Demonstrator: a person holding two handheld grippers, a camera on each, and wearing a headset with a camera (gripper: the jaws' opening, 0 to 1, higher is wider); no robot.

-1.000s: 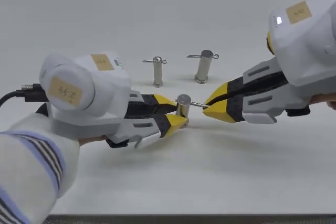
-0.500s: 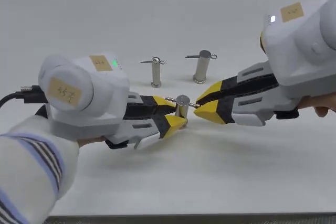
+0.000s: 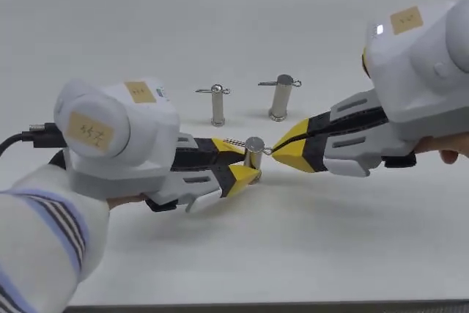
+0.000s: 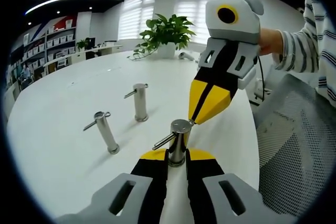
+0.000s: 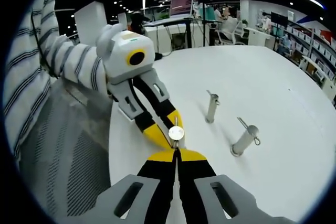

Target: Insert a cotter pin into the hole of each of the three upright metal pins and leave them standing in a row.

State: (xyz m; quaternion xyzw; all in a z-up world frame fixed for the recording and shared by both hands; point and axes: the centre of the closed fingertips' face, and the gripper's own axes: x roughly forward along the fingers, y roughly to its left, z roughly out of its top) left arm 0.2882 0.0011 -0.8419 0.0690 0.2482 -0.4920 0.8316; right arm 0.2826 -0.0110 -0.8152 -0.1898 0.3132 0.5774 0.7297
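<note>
Cotter pin [image 3: 234, 142] is through the hole, its straight leg poking out on the left of the near metal pin [image 3: 254, 155], its looped end on the right. My right gripper [image 3: 277, 153] has its jaws pinched narrow on that loop, coming in level from the right so the leg lines up with the cross hole just under the cap. My left gripper [image 3: 244, 163] clamps the near metal pin low on its shaft, jaws narrow around it; I hold it to stop it tipping or turning under the push, and low to leave the hole clear. Whether its foot touches the white table [image 3: 293, 240] I cannot tell; my jaws hide it. On the far side the far left pin [image 3: 218, 106] and the far right pin [image 3: 281, 99] stand upright, apart from each other, each with a cotter pin crossways near the top. So this looks like the last one, nearly seated. It sits nearer than the other two, so it may need setting in line with them before I release
</note>
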